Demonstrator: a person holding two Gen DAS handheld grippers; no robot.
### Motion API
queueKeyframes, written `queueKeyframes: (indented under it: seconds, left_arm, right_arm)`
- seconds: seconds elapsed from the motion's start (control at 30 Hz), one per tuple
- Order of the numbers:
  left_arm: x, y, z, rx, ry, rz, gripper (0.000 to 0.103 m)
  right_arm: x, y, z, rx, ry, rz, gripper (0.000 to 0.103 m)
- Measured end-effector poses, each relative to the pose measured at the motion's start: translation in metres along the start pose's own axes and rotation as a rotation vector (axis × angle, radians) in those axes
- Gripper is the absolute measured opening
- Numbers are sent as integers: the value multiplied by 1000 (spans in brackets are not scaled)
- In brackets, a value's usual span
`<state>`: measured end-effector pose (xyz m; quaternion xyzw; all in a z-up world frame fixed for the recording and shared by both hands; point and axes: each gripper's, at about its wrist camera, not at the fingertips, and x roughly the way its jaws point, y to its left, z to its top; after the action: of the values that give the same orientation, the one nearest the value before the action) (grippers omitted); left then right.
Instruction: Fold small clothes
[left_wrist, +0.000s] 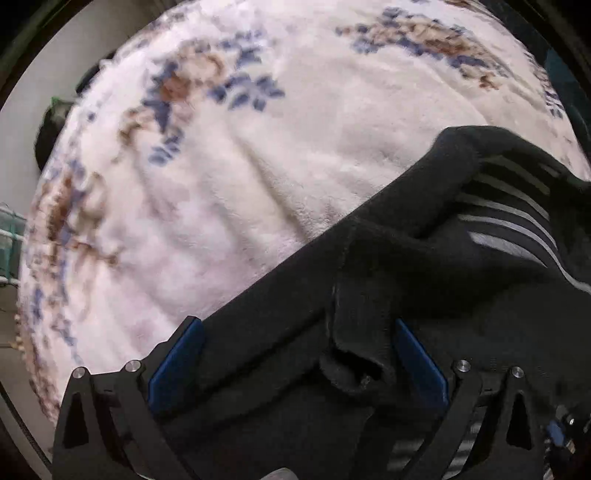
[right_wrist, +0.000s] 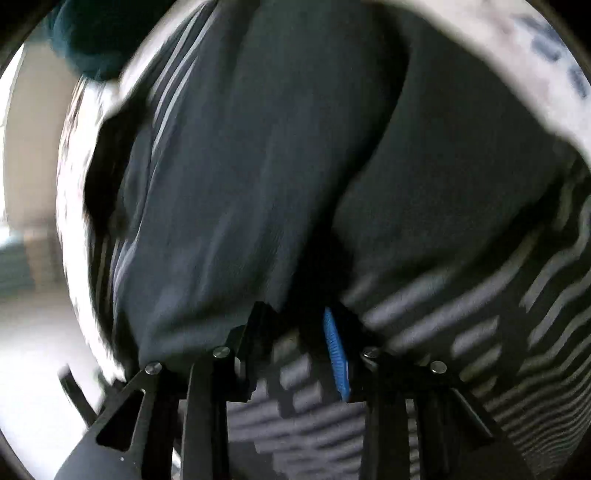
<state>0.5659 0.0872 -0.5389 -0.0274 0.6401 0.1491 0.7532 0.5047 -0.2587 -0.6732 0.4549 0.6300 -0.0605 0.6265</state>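
Left hand-held gripper (left_wrist: 295, 354): jaws wide apart, straddling a hem fold of the black garment (left_wrist: 424, 258), gripping nothing. Garment lies on the floral blanket (left_wrist: 240, 184). Right hand-held gripper (right_wrist: 299, 350): jaws nearly closed, pinching the striped part; view blurred.

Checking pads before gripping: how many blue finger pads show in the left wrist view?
2: one pad on the left finger by the blanket, another pad on the right finger against the dark garment.

Garment (left_wrist: 424, 266) on blanket (left_wrist: 240, 184) — rightward
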Motion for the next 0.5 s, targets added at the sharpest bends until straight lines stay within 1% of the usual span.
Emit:
queueKeyframes:
  seconds: [0.07,0.1,0.17,0.23,0.27,0.33,0.37,0.4,0.43,0.47,0.5]
  left_arm:
    - [-26,-6,-11,35,-40,-14,103]
    - [-38,-11,-17,48,-47,-31,103]
    - [-60,-30,-32,69,-54,-89,103]
    - [-74,-63,-45,112,-30,-168,103]
    - [-77,-77,-47,133,-22,-190,103]
    - [-77,-115,-49,177,-14,-221,103]
    - [-78,-136,-48,201,-8,-237,103]
    - [-78,-155,-44,226,-7,-253,103]
    - [-80,-176,-40,261,-23,-265,103]
    - [-82,-198,-38,310,-44,-271,103]
    - [-84,-218,-35,363,-62,-265,103]
  right_arm:
    - [-13,-7,-12,-9,40,6,35]
    - [-27,-16,-17,12,22,23,36]
    - [-63,-38,-19,74,-64,71,41]
    - [-94,-55,-8,126,-164,102,41]
    - [-101,-62,0,147,-193,113,42]
    - [-105,-72,20,188,-218,135,42]
    - [-103,-77,32,200,-231,109,42]
    - [-98,-78,36,200,-232,72,42]
    - [-92,-81,40,196,-234,39,29]
    - [-91,-86,41,194,-241,-28,11]
    - [-91,-94,40,192,-240,-116,11]
